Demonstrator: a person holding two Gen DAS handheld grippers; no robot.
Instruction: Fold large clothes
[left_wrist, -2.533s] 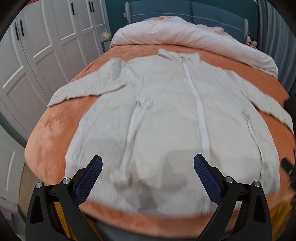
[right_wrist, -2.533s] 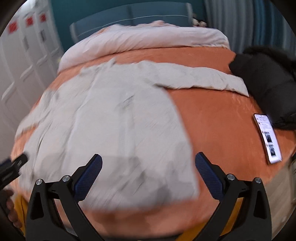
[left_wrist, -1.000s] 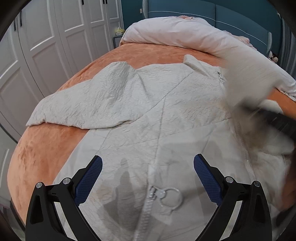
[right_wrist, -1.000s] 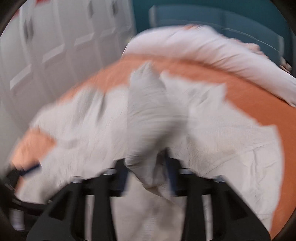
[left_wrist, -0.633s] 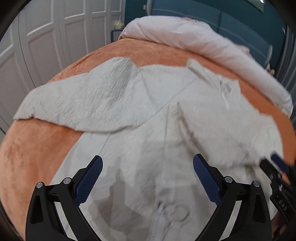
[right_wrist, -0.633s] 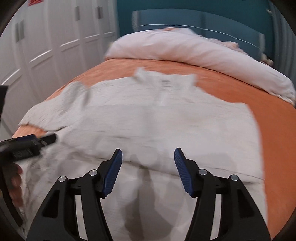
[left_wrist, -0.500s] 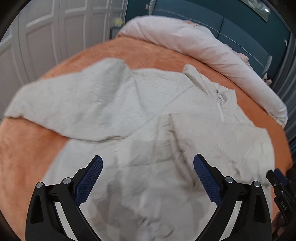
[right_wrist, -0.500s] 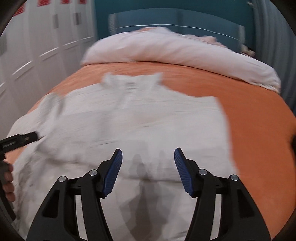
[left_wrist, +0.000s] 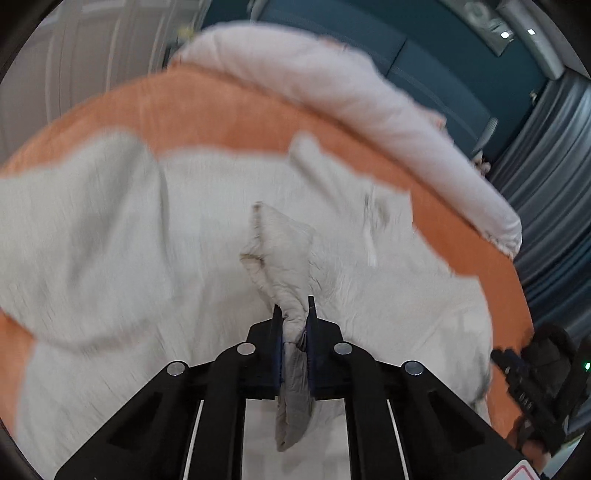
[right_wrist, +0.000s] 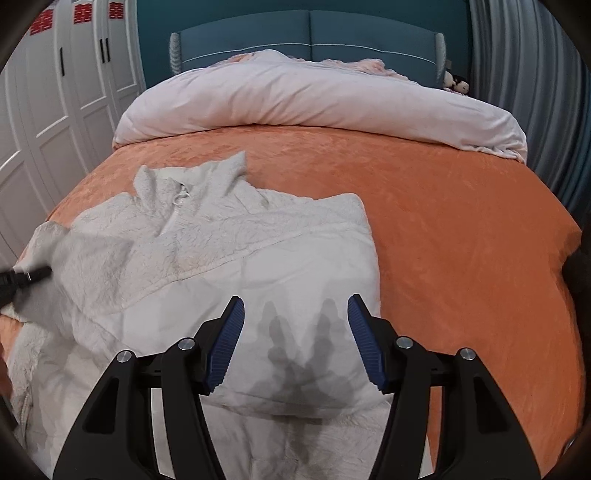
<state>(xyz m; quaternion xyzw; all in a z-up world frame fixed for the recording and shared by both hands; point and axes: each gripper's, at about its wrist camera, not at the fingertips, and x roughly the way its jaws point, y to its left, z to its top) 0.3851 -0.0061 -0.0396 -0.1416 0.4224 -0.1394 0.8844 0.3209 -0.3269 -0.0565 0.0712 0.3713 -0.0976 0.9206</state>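
Observation:
A white fleece zip jacket (right_wrist: 258, 258) lies front up on the orange bedspread (right_wrist: 461, 229), its right sleeve folded flat across the chest. My left gripper (left_wrist: 293, 314) is shut on a bunched fold of the jacket (left_wrist: 284, 258), which stands up between the pads and hangs below them. In the right wrist view that left gripper (right_wrist: 26, 277) shows at the left edge with the jacket's left sleeve lifted. My right gripper (right_wrist: 295, 317) hovers open over the folded part of the jacket, with nothing between its fingers. It also shows in the left wrist view as the right gripper (left_wrist: 517, 373) at the far right.
A rolled pale pink duvet (right_wrist: 314, 103) lies across the head of the bed before a teal headboard (right_wrist: 306, 37). White wardrobe doors (right_wrist: 55, 110) stand to the left and grey curtains (right_wrist: 535, 92) to the right. A dark item (right_wrist: 580, 280) sits at the bed's right edge.
My left jaws, wide open before, have closed on a fold of the jacket. My right gripper has let go of the sleeve it carried across and swung back right, open.

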